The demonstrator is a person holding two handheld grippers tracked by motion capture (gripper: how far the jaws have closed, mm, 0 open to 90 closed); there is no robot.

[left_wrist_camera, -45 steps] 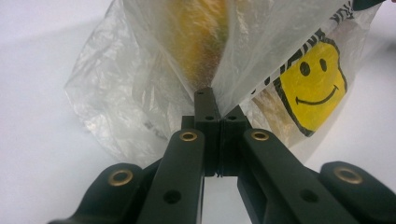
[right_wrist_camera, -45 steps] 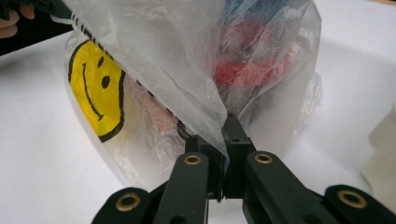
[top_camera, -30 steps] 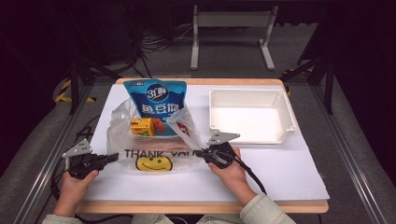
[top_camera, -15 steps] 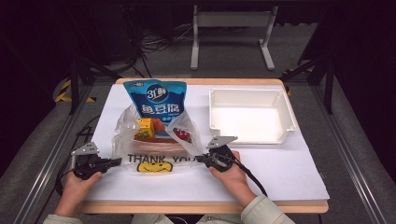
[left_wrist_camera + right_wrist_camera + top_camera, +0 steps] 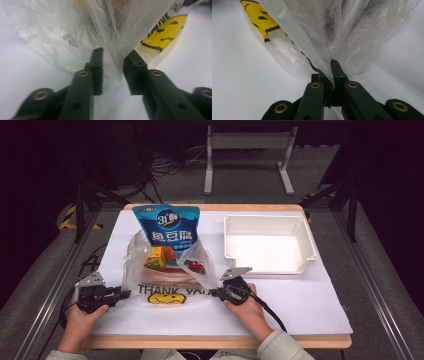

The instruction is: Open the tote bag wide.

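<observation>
Left hand-held gripper (image 5: 121, 294): jaws just opening, film of the clear plastic bag (image 5: 165, 270) between them but slack, no longer pinched. Bag resting mid-table (image 5: 300, 305), snacks inside. Right hand-held gripper (image 5: 216, 292): clamped on the bag's other edge. Probably letting go for a regrip.

Left jaws let go of the bag

My left gripper (image 5: 121, 294) has just been opening: its jaws, clamped a moment ago, now stand apart in the left gripper view, with a fold of the clear plastic bag (image 5: 117, 37) still between them but no pad pressing on it. From above, the bag (image 5: 150, 270) has slumped since a second ago: its left side sits lower and slacker, and the smiley print (image 5: 165, 298) has slid nearer to me.
</observation>
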